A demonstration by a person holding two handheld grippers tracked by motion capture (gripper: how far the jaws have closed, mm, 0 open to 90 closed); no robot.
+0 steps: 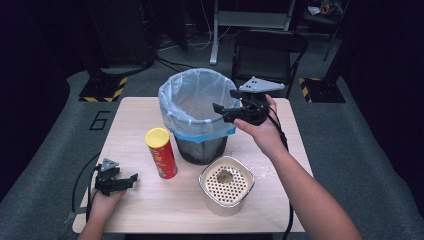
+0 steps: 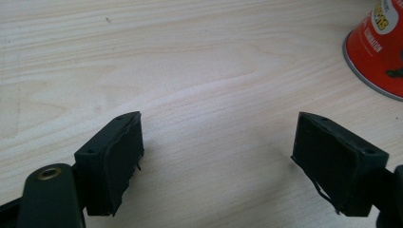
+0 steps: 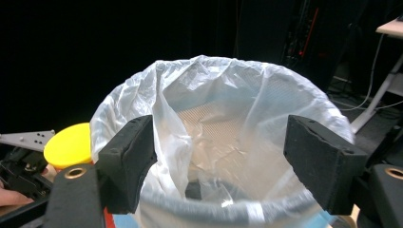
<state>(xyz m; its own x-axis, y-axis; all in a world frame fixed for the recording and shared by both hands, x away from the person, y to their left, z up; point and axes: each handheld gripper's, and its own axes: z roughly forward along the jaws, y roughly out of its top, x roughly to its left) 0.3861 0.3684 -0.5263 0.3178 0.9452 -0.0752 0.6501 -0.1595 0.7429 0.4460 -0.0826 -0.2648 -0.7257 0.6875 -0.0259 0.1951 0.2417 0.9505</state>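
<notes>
Bin stands upright on the worktop, mouth skyward, below the empty, parted right tongs; left tongs gape.

The bin stands at the middle of the surface, toward twelve o'clock. The crisp can stands upright at the bin's eight o'clock, just beside it. The perforated container sits at the bin's five o'clock, near the surface's six o'clock edge. The right tongs hang over the bin's rim at its three o'clock side. The left tongs rest low over the surface at the can's eight o'clock, apart from it.
</notes>
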